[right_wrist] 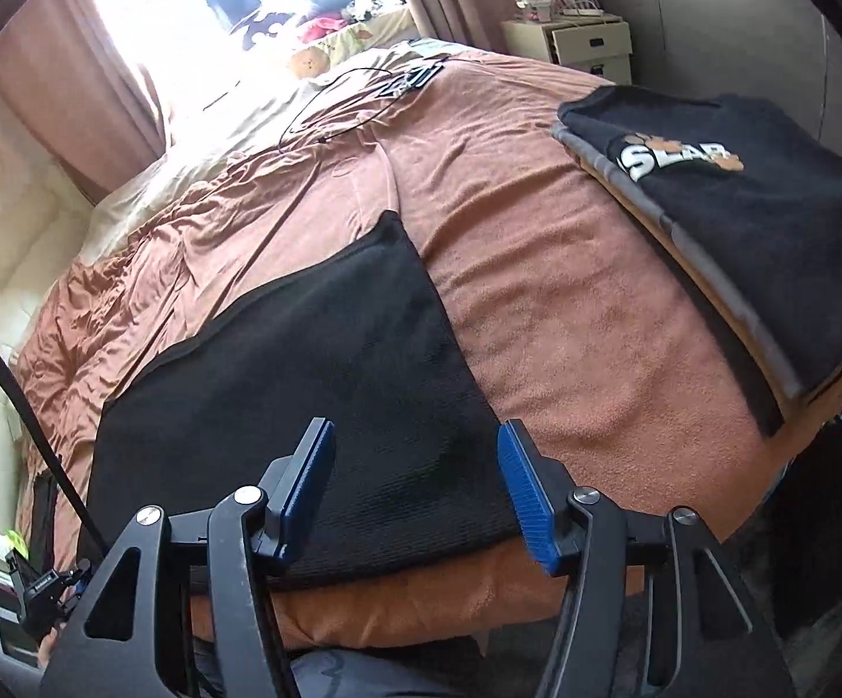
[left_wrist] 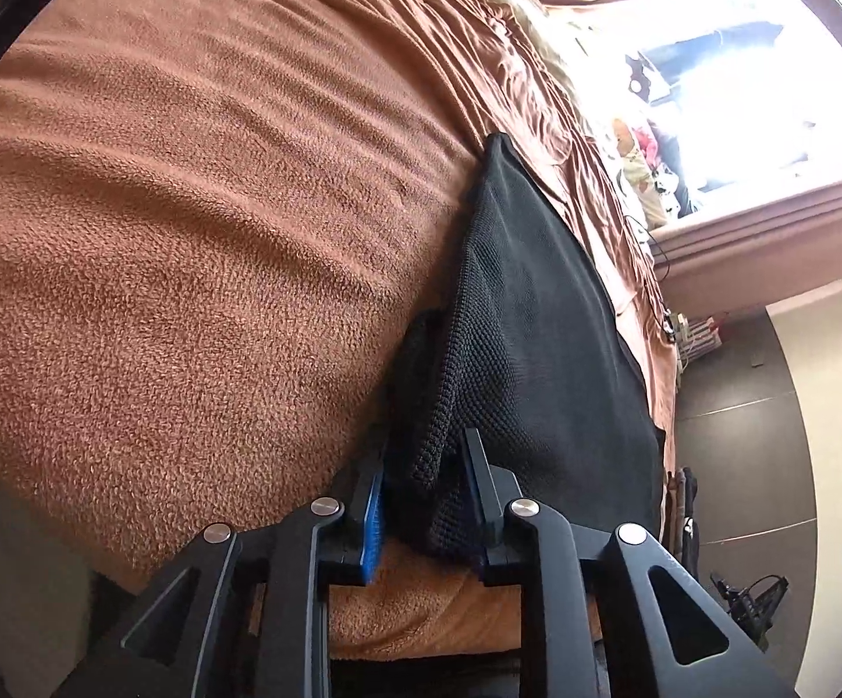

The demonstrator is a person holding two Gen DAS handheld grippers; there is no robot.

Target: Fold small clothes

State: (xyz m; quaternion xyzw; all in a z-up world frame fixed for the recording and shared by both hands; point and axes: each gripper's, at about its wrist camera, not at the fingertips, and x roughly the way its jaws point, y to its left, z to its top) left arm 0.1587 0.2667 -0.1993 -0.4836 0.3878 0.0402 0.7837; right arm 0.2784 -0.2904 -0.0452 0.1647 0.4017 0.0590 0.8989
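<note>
A black knitted garment (right_wrist: 304,372) lies folded flat on the brown fleece blanket (right_wrist: 566,314) that covers the bed, its near edge along the blanket's near edge, its far corner pointing up the bed towards the window; in the left wrist view the same garment (left_wrist: 543,326) runs away from the camera beside the blanket (left_wrist: 188,232), with one thick folded corner raised off the bed between the jaws of the left gripper (left_wrist: 421,494); those jaws stand only slightly apart, the corner sitting in the gap with a blue pad just beside it on either side, and whether the pads press on the cloth cannot be told; the right gripper (right_wrist: 415,488) hangs above the garment's near part with its jaws well apart and nothing between them, the blue pads clear of the cloth; on the right side of the bed, well apart from the garment, a stack of folded clothes (right_wrist: 729,221) rests on the blanket, the top piece black with white lettering and small orange figures, grey and tan layers showing under it; farther up the bed a thin black cable (right_wrist: 327,110) trails across rumpled satin-like brown bedding (right_wrist: 147,267); a cream bedside cabinet (right_wrist: 578,46) stands beyond the far corner of the bed; pink-brown curtains (right_wrist: 66,87) frame a glaring bright window.
</note>
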